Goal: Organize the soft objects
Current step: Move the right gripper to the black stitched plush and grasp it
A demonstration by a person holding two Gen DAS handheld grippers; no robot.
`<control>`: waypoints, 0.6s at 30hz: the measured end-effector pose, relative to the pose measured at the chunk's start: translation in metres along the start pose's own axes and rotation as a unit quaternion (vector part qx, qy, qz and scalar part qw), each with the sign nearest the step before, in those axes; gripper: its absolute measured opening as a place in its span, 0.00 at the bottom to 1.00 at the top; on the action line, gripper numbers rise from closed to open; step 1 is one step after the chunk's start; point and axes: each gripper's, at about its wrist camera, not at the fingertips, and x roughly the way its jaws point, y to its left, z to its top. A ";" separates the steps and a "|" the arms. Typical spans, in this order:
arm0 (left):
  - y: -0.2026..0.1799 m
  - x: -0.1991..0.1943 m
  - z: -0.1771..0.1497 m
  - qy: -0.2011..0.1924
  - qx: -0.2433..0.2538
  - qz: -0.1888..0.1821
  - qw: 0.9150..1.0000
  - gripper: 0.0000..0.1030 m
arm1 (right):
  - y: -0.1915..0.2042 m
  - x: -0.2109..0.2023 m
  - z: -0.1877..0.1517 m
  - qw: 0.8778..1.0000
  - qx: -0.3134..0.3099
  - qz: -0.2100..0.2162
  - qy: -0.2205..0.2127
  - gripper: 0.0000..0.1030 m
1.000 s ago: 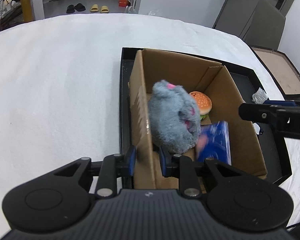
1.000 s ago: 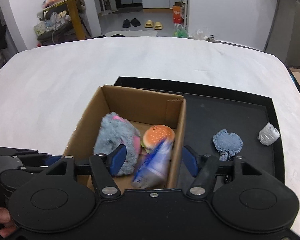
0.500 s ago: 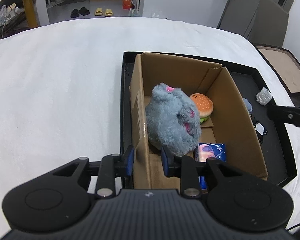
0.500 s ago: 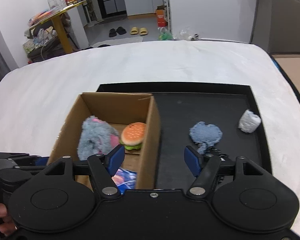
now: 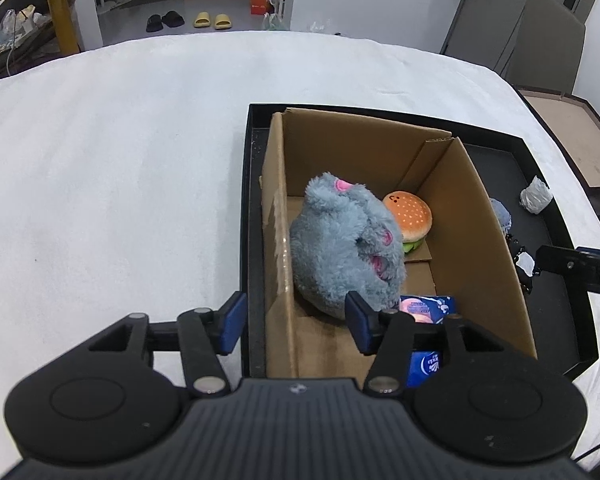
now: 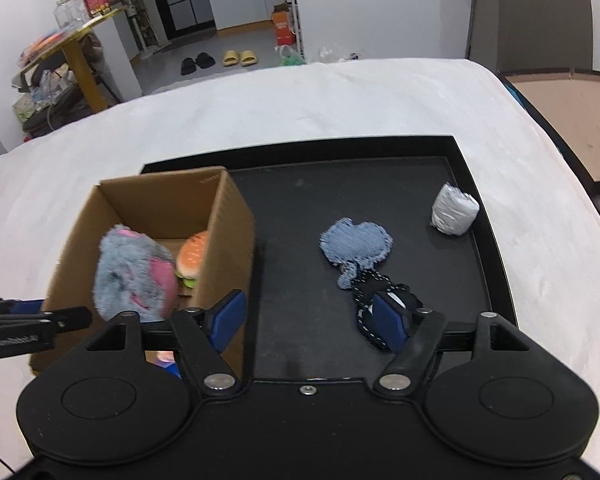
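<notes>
A cardboard box [image 5: 484, 216] [image 6: 236, 224] stands in the left part of a black tray [image 6: 476, 208] [image 5: 246, 216]. Inside it are a grey plush toy [image 5: 340, 240] [image 6: 132, 276], a burger toy [image 5: 410, 216] [image 6: 194, 256] and a blue packet [image 5: 426, 308]. My left gripper [image 5: 296, 322] is open and straddles the box's near left wall. My right gripper [image 6: 306, 316] is open and empty above the tray floor, right of the box. A blue denim patch [image 6: 356, 242], a black-and-white item [image 6: 364, 292] and a grey roll [image 6: 454, 210] lie on the tray.
The tray rests on a white cloth-covered table [image 5: 120, 160] [image 6: 260, 108]. A brown board in a dark frame [image 6: 568, 120] lies beyond the table's right side. A yellow table [image 6: 72, 40] with clutter and slippers [image 6: 240, 57] are on the floor beyond.
My left gripper opened and let go of the box wall. My right gripper moved right from above the box to over the tray floor. The blue packet dropped and settled in the box.
</notes>
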 end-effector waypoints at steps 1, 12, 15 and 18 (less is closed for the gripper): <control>0.000 0.001 0.000 0.002 0.000 -0.002 1.000 0.54 | -0.002 0.002 -0.001 1.000 0.001 -0.003 0.001 0.71; -0.013 0.005 0.005 -0.005 0.015 0.018 1.000 0.66 | -0.017 0.022 -0.006 1.000 0.007 -0.027 0.009 0.88; -0.019 0.008 0.006 -0.002 0.021 0.025 0.999 0.67 | -0.021 0.026 -0.008 1.000 0.009 -0.027 0.008 0.92; -0.025 0.011 0.006 0.003 0.029 0.031 0.999 0.67 | -0.028 0.031 -0.010 0.999 0.013 -0.030 0.011 0.92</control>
